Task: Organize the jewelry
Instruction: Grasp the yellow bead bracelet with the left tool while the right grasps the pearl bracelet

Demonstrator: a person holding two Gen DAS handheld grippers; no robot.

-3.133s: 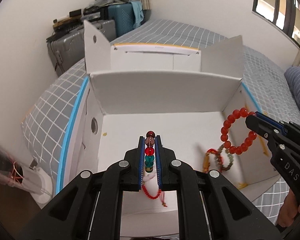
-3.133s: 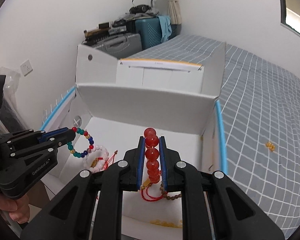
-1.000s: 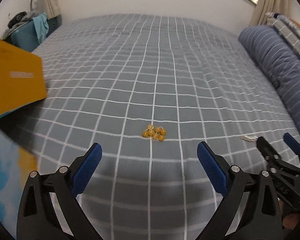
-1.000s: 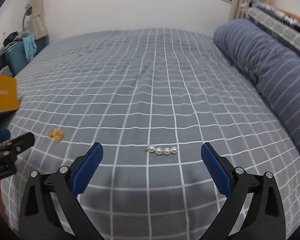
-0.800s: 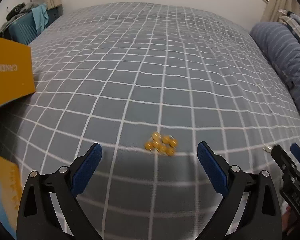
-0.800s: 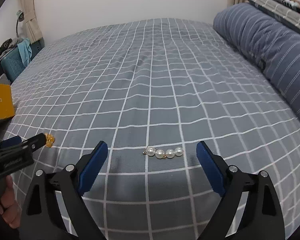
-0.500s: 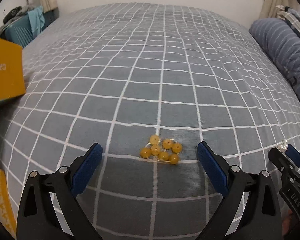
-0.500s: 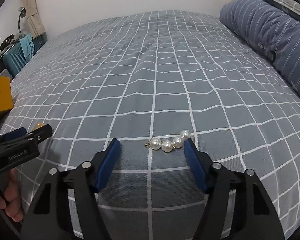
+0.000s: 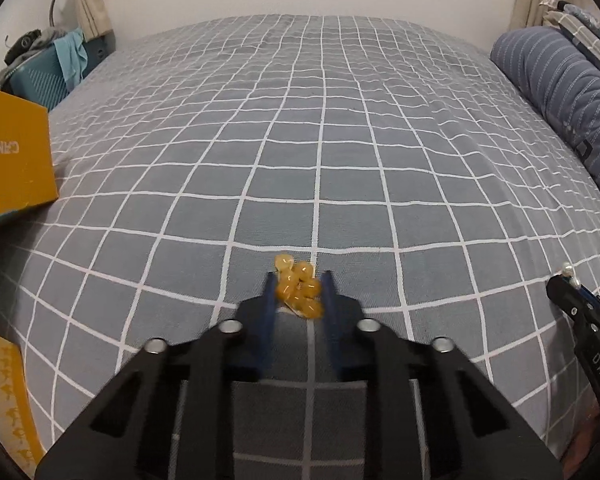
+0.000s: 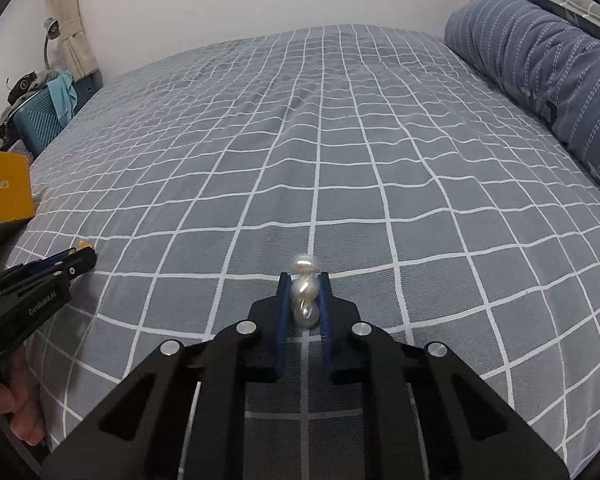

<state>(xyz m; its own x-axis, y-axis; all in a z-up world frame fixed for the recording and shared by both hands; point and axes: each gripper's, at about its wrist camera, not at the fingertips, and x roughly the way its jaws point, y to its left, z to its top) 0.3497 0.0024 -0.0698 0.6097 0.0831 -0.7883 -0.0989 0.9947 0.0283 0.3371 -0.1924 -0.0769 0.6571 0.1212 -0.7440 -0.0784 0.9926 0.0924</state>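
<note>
A small bunch of amber beads (image 9: pixel 300 292) lies on the grey checked bedspread (image 9: pixel 320 140). My left gripper (image 9: pixel 298 280) is closing on it, its blue pads pressing the beads from both sides. A short strand of white pearls (image 10: pixel 304 290) stands bunched between the pads of my right gripper (image 10: pixel 304 280), which is shut on it. In the left wrist view the right gripper (image 9: pixel 568 292) shows at the right edge with a pearl at its tip. The left gripper (image 10: pixel 82 258) appears at the left of the right wrist view, one amber bead (image 10: pixel 85 244) peeking past its tip.
A yellow box flap (image 9: pixel 12 160) rises at the left edge of the bed. A striped blue pillow (image 10: pixel 540 52) lies along the right side. A teal suitcase (image 9: pixel 40 76) stands beyond the bed's far left corner. A hand (image 10: pixel 24 412) holds the left gripper.
Both grippers came down from open onto the bedspread. The left jaws closed around the amber beads, and the right jaws closed on the pearl strand, bunching it upright.
</note>
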